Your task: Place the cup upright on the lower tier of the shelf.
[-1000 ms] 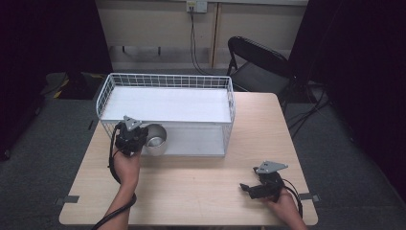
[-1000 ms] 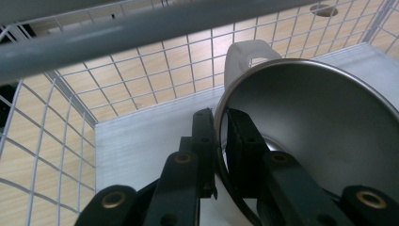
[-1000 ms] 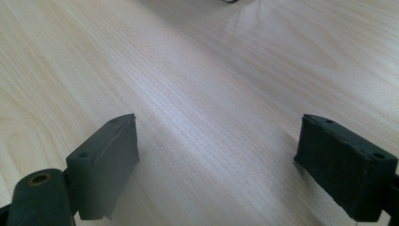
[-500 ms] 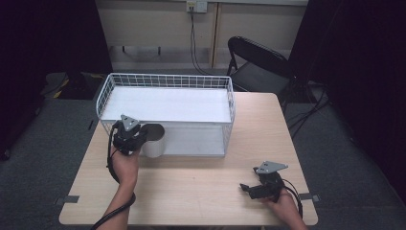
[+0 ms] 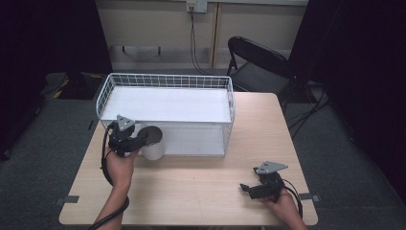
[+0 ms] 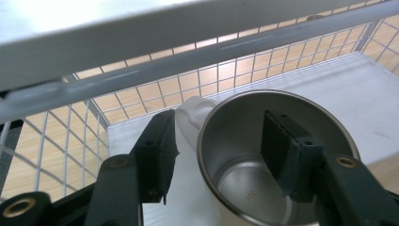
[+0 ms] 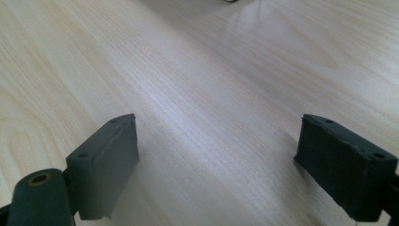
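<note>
A white mug with a steel inside stands upright on the wooden table, against the front of the white wire basket near its left corner. My left gripper straddles the mug's rim: in the left gripper view one jaw stands inside the mug and the other outside, beside its white handle. The jaws of the left gripper have just been opening, and neither pad presses on the wall. My right gripper rests open at the table's front right, with only bare wood between the jaws of the right gripper.
The basket's wire wall rises close behind the mug, and a white sheet lines its floor. A black folding chair stands behind the table's far right corner. Bare tabletop lies between the two hands.
The left jaws have spread apart and come off the mug's rim. The mug now stands upright with its white side showing. The right hand has not moved.
</note>
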Available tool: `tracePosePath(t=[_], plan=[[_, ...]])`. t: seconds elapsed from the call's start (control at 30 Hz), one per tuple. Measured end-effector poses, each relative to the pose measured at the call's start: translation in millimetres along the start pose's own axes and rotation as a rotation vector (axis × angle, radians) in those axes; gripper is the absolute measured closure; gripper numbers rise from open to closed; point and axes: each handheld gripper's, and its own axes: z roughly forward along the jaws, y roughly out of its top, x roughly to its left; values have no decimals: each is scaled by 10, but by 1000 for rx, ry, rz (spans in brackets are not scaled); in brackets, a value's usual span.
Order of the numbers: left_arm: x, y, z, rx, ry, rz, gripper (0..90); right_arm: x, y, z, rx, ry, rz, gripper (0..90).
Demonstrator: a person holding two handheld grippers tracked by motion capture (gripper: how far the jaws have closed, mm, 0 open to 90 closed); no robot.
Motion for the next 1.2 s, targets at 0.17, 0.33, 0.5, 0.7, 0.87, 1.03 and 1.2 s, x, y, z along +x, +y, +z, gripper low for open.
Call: tracePosePath(t=[0.17,0.33,0.5,0.7,0.87,1.03,1.2], plan=[[7,-16,-78,1,-22,3,434,1,0,0,0,0,0,124],[16,-30,-125,19,-60,-8,409,2,0,0,0,-1,1,124],[-6,-64,-223,7,-78,-6,403,2,0,0,0,-1,2,124],[-31,-138,-298,8,-100,-1,387,2,0,0,0,-1,1,124],[-49,-195,-311,18,-112,-2,377,2,0,0,0,-1,2,124],[-73,-289,-314,18,-129,-12,369,2,0,0,0,-2,1,124],[-85,-345,-289,28,-137,-10,361,2,0,0,0,-1,2,124]])
